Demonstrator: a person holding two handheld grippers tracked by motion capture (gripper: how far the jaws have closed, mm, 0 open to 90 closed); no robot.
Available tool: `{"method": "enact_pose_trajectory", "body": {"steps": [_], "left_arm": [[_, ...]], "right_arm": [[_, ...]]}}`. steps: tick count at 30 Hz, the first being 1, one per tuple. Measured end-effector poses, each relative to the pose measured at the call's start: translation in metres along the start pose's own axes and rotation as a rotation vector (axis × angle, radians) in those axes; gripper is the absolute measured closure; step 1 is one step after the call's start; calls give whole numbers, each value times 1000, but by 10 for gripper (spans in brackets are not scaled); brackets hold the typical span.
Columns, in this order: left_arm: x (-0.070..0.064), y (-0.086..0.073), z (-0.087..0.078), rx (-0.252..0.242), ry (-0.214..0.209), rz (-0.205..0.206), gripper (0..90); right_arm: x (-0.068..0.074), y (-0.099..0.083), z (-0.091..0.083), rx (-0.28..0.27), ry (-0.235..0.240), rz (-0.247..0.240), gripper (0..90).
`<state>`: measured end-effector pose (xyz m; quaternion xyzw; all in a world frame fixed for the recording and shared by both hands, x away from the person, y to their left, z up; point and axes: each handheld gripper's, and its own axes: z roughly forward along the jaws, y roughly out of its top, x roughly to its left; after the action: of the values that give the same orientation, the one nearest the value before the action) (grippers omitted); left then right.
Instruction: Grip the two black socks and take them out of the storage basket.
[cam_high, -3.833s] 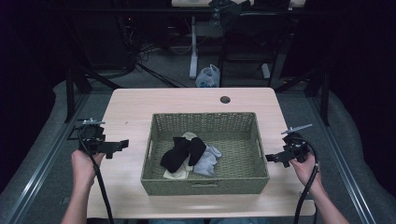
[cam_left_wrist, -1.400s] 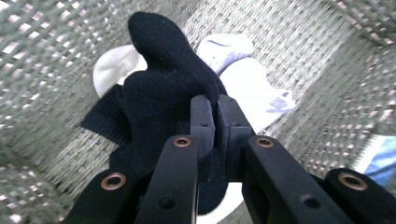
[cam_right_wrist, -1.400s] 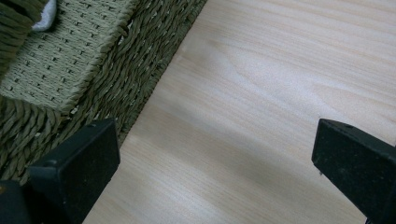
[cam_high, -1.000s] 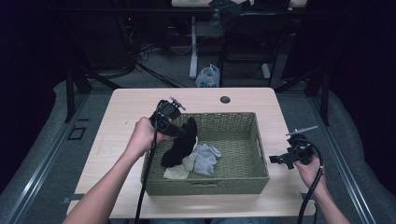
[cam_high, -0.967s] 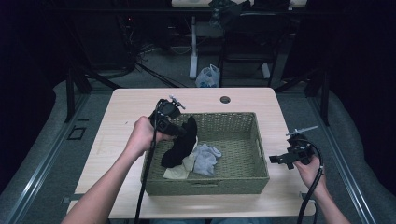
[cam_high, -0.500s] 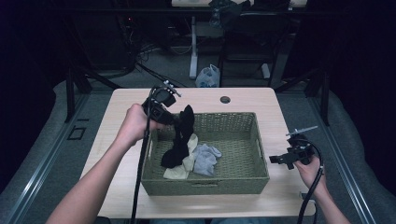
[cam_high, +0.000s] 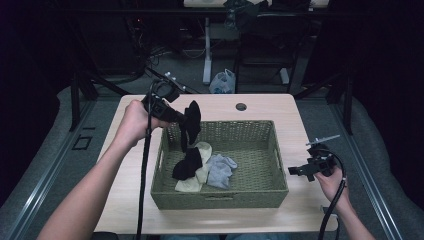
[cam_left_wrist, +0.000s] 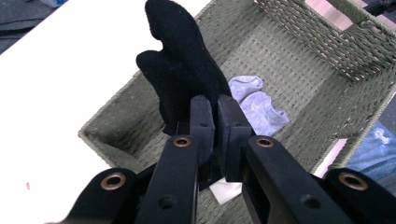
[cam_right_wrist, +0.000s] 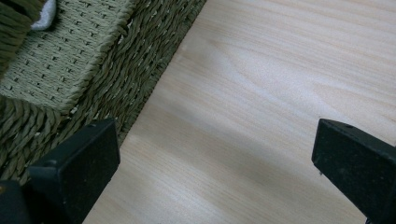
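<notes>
one black sock (cam_high: 191, 121) pinched in the left gripper (cam_high: 181, 118), hanging over the far-left corner of the woven basket (cam_high: 280, 165).

in the left gripper view the jaws press almost together on the sock (cam_left_wrist: 184, 79), whose lower end is hidden behind them. below it lie a second black sock (cam_high: 187, 164), a cream sock (cam_high: 199, 170) half covered by that one, and a grey sock (cam_high: 220, 169). the right gripper (cam_high: 300, 171) hovers over the wooden table (cam_high: 300, 115) just beside the basket's right wall (cam_right_wrist: 70, 70), jaws wide apart and empty, their tips cut off by the frame.
</notes>
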<state>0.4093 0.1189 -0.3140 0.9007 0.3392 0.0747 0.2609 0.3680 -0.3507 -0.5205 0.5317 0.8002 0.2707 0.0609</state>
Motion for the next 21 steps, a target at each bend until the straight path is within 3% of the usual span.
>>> {"method": "enact_pose_trajectory", "body": {"steps": [21], "left_arm": [[25, 4, -39, -32, 72, -53, 862]], "right_arm": [[0, 1, 2, -2, 7, 9, 7]]}}
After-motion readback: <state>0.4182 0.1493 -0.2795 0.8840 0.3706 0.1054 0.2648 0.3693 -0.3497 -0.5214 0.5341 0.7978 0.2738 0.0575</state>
